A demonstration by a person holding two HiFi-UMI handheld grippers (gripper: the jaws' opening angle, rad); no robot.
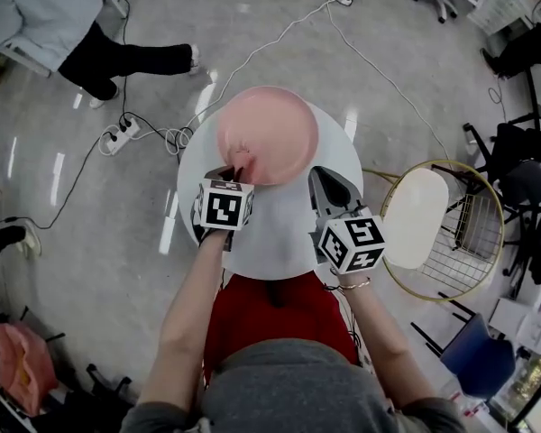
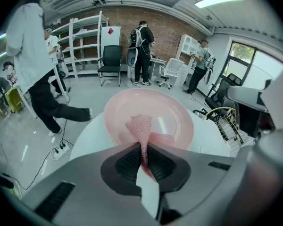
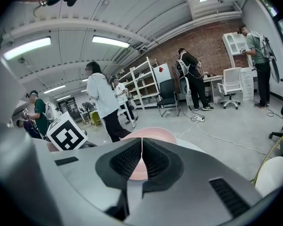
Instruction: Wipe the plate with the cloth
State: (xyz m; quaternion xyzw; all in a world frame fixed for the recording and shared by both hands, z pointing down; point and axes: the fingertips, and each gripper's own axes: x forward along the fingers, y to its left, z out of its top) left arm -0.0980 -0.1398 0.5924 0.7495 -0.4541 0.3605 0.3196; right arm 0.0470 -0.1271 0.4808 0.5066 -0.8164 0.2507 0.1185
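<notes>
A pink plate (image 1: 269, 132) lies on the far half of the round white table (image 1: 279, 237). My left gripper (image 1: 237, 173) is at the plate's near left rim, shut on a pink mesh cloth (image 1: 243, 158). In the left gripper view the cloth (image 2: 140, 126) rises from between the closed jaws of the left gripper (image 2: 142, 147) and drapes onto the plate (image 2: 167, 114). My right gripper (image 1: 325, 186) hovers over the table just right of the plate's near rim. Its jaws meet with nothing between them, as the right gripper (image 3: 141, 144) view shows, with the plate (image 3: 155, 133) beyond.
A gold wire stand (image 1: 473, 233) with a white oval cushion (image 1: 415, 218) sits right of the table. A power strip (image 1: 119, 136) and cables (image 1: 252, 57) lie on the floor to the left. People stand and walk around the room; office chairs (image 1: 523, 183) are on the right.
</notes>
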